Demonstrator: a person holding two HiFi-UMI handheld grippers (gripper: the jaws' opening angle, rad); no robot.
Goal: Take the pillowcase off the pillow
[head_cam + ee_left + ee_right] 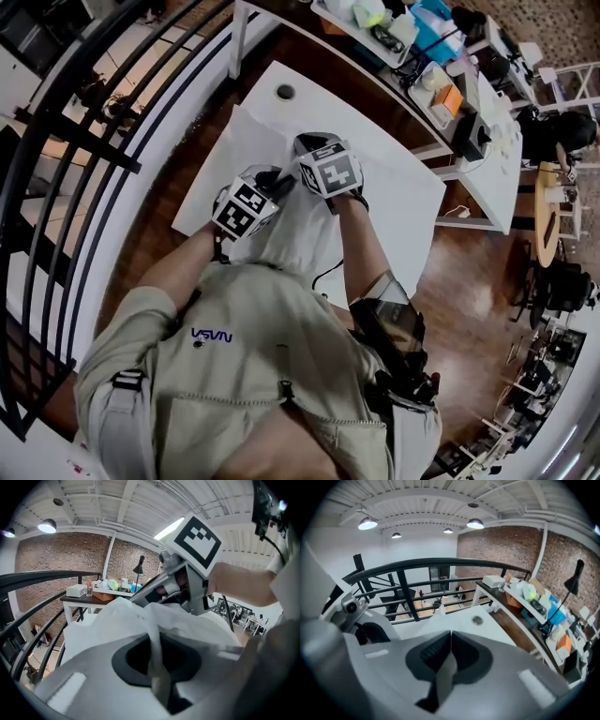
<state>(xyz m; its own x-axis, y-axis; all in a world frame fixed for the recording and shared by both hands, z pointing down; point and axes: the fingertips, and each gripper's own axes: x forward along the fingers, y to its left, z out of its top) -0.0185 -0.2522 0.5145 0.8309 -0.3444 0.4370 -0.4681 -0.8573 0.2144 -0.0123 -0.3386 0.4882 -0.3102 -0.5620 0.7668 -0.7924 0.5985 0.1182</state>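
Observation:
A white pillow in its white pillowcase (251, 150) lies on the white table (394, 178), and its near end is bunched up between my two grippers. My left gripper (279, 181) is shut on a raised fold of the pillowcase (140, 620), which runs down between its jaws. Just to its right, my right gripper (306, 147) is shut on a thin strip of the same cloth (446, 674). The left gripper view shows the right gripper (187, 581) right behind the lifted fabric. How far the pillow sits inside the case is hidden.
A round hole (284, 92) marks the table's far end. A black railing (84, 141) runs along the left. A cluttered desk (441, 84) stands at the back right. A dark cable (323, 274) hangs at the table's near edge by the person's body.

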